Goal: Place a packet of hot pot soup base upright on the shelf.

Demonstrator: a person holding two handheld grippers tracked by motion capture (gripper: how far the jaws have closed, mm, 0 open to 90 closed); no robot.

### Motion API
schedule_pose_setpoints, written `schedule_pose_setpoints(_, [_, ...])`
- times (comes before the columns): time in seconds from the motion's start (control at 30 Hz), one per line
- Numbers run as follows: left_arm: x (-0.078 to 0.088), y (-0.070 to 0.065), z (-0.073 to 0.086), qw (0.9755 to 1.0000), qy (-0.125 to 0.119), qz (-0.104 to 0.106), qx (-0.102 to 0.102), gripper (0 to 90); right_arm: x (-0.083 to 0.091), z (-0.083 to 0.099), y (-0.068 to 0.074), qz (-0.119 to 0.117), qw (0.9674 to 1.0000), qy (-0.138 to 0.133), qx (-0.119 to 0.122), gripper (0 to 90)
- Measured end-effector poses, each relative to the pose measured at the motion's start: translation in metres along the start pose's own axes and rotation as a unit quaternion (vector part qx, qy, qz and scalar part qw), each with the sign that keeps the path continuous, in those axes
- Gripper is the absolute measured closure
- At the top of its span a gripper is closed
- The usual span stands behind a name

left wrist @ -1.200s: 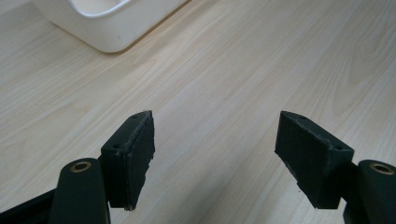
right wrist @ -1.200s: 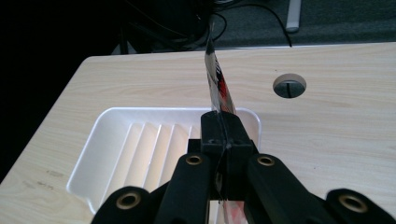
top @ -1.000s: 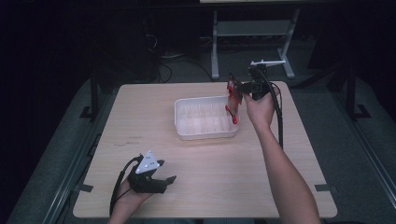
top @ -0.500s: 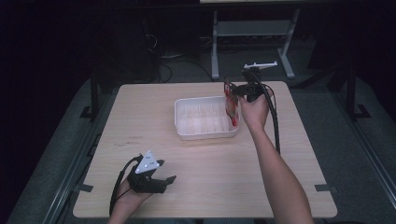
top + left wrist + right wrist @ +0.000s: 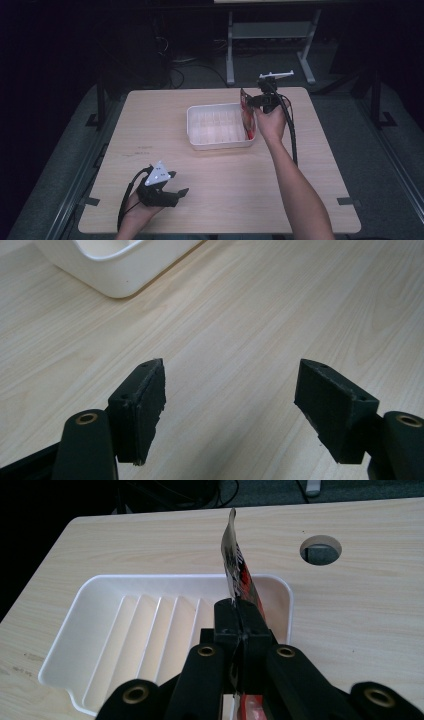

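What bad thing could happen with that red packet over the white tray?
The right tool pinches only one end of the thin red packet, so it might slip out. The packet hangs over the white tray's right edge, so it could land on the table instead. The left tool rests open, far from helping.

Light wooden table (image 5: 220, 165), round cable hole (image 5: 320, 549) in it, grey metal stand (image 5: 270, 35) on dark floor behind

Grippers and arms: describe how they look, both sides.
Both are black. The left gripper has thick flat pads, brass-coloured rivets, a grey three-cornered plate and a black cable. The right gripper has a black cable. Forearms are bare, no sleeves visible.
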State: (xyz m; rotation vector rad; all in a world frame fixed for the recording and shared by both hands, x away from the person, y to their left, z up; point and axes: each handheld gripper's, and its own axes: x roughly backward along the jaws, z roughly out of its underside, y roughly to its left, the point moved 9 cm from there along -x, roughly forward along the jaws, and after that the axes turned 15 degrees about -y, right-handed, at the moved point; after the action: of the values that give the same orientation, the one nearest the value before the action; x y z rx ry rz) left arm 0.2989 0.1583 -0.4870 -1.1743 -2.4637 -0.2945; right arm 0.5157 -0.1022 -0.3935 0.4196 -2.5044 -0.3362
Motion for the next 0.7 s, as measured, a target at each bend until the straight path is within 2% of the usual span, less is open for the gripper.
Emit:
schedule_pose_setpoints(0.37, [0.001, 0.001, 0.0, 1.0, 0.0, -0.001, 0.0, 28.1, 0.0, 0.008, 0.0, 0.002, 0.9992, 0.026, 0.032, 87.6])
schedule_pose_setpoints(0.7, [0.0, 0.0, 0.0, 1.0, 0.001, -0.001, 0.0, 28.1, 0.007, 0.016, -0.006, -0.01, 0.9984, 0.048, 0.027, 87.5])
